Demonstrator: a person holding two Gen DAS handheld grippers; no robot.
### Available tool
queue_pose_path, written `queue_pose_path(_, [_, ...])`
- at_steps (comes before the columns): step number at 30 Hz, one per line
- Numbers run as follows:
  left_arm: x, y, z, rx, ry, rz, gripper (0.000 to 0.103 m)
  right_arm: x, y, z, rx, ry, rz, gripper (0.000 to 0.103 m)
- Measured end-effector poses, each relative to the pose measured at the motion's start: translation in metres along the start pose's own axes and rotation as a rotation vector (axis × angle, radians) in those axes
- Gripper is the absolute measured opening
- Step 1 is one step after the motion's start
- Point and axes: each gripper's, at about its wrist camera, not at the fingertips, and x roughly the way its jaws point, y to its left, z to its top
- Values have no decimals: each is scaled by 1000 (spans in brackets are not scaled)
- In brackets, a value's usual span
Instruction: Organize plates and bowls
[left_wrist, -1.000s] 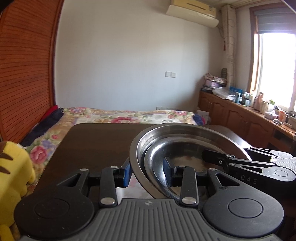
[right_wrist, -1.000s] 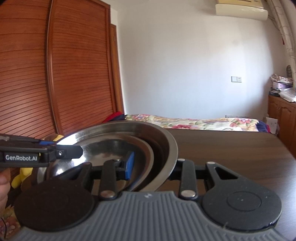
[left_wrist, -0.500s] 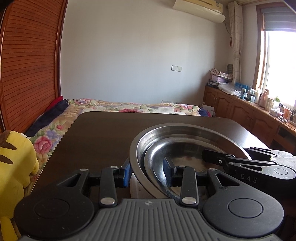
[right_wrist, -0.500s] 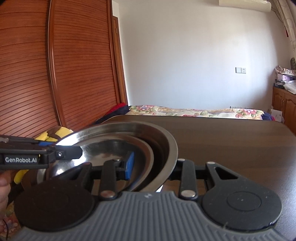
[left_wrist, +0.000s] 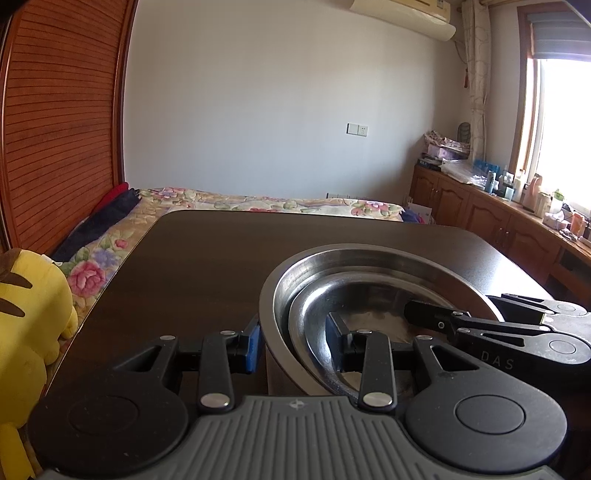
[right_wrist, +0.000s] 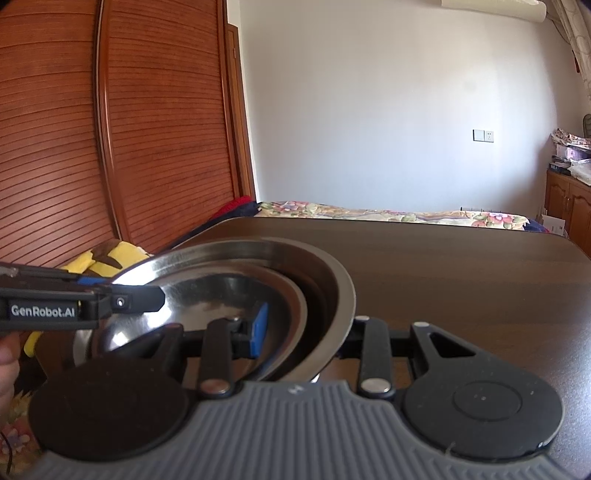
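Two nested steel bowls are held over the dark wooden table (left_wrist: 221, 258). The large outer bowl (left_wrist: 369, 254) (right_wrist: 332, 280) carries a smaller inner bowl (left_wrist: 351, 291) (right_wrist: 236, 284). My left gripper (left_wrist: 293, 343) is shut on the stack's left rim, one blue pad outside and one inside. My right gripper (right_wrist: 306, 332) is shut on the opposite rim in the same way. In the left wrist view the right gripper (left_wrist: 469, 310) reaches in from the right. The left gripper (right_wrist: 125, 290) comes in from the left in the right wrist view.
A yellow plush toy (left_wrist: 29, 314) (right_wrist: 107, 258) sits off the table's left edge. A flowered bed (left_wrist: 258, 201) lies beyond the far edge. Wooden cabinets (left_wrist: 498, 225) with clutter line the right wall under the window. A hand (right_wrist: 7, 354) shows at the left.
Both grippers and the bowl stack have shifted together. More of the table top now shows beyond the bowls, and its far edge sits higher in both views. The grips are unchanged.
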Motion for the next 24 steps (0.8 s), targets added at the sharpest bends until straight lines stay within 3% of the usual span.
queue_pose_path(5, [-1,-4,-1,16,-5,4,39,0,1,0,0,-6,8,39])
queue_pose_path(8, [-2,-4,-2,17,-13,1,49,0,2,0,-9,-6,24,46])
queue_pose_path(14, [-7,-3,3,20,-41,24,64,-2,4,2,-23,12,33,52])
queue_pose_path(17, [-10,-3,6,19,-50,31,65,-1,7,4,-36,26,34,60])
queue_pose_path(24, [-8,-8,5,37,-51,42,66,6,11,10,-66,70,29,66])
